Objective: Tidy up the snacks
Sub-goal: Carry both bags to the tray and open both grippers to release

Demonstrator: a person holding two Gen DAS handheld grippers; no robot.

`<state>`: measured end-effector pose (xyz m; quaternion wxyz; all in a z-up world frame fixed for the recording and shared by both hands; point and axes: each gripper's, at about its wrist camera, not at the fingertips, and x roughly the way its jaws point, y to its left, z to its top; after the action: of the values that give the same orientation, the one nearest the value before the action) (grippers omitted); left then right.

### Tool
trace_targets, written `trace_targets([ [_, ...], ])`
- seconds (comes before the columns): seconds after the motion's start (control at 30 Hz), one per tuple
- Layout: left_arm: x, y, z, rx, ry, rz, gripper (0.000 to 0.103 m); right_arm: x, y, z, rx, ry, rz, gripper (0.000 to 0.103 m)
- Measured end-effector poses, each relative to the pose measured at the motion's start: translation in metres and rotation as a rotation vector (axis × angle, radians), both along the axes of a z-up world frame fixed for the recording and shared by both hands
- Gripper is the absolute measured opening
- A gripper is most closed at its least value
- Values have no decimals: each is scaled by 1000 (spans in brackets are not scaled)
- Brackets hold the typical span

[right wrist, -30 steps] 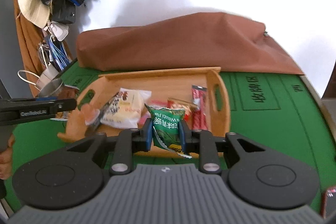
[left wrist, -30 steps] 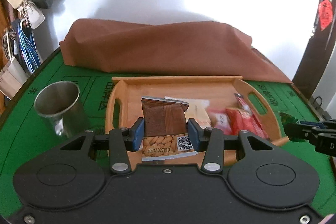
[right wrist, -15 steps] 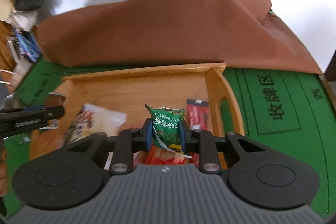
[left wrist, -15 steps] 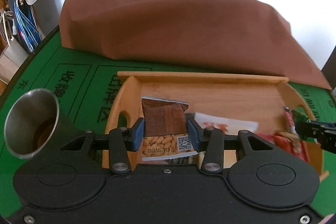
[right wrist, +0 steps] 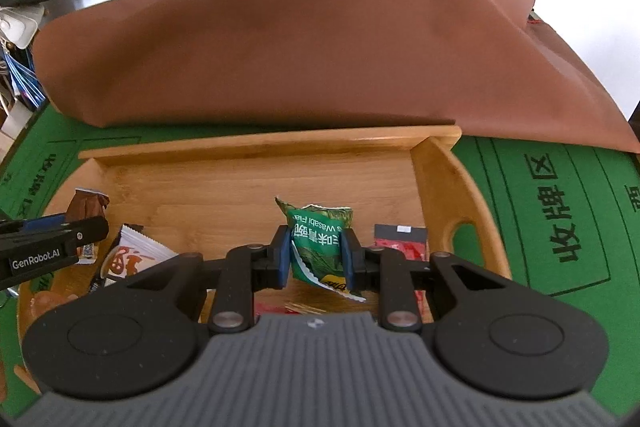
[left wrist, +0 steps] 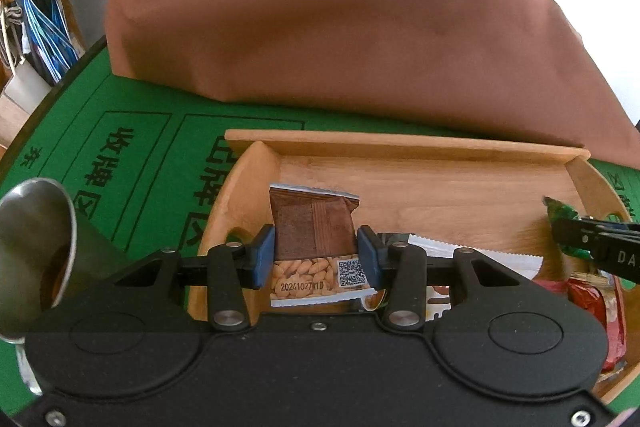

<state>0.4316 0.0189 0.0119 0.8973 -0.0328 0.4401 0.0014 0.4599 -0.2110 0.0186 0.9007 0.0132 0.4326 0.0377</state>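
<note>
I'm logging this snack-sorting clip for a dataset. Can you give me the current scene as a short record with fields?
surface: green table mat
container: wooden tray
left gripper: jaws shut on brown nut packet, over the tray's left part
right gripper: jaws shut on green wasabi packet, over the tray's right part
lying in tray: white packet, red packets
beside tray: metal cup
behind tray: brown cloth

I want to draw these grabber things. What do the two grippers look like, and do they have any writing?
Both are black, with blue pads on the fingers and silver bolts. The left gripper has a smooth black body with two round bumps. The right gripper has the same bumps, plus a grey ribbed middle. Seen from the right wrist view, white letters on the left gripper's side read GenRobot.AI. No cables or sleeves show.
</note>
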Motion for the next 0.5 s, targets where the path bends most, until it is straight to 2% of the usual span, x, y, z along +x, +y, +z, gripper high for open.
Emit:
trace_targets([
  [0.17,4,0,-8,-3,10,-1,42,2,1,-5,-10,1,-5,30],
  [0.5,-1,-6,-7,15,-13,-9,43,3,1,-5,-13,-2,-3,31],
])
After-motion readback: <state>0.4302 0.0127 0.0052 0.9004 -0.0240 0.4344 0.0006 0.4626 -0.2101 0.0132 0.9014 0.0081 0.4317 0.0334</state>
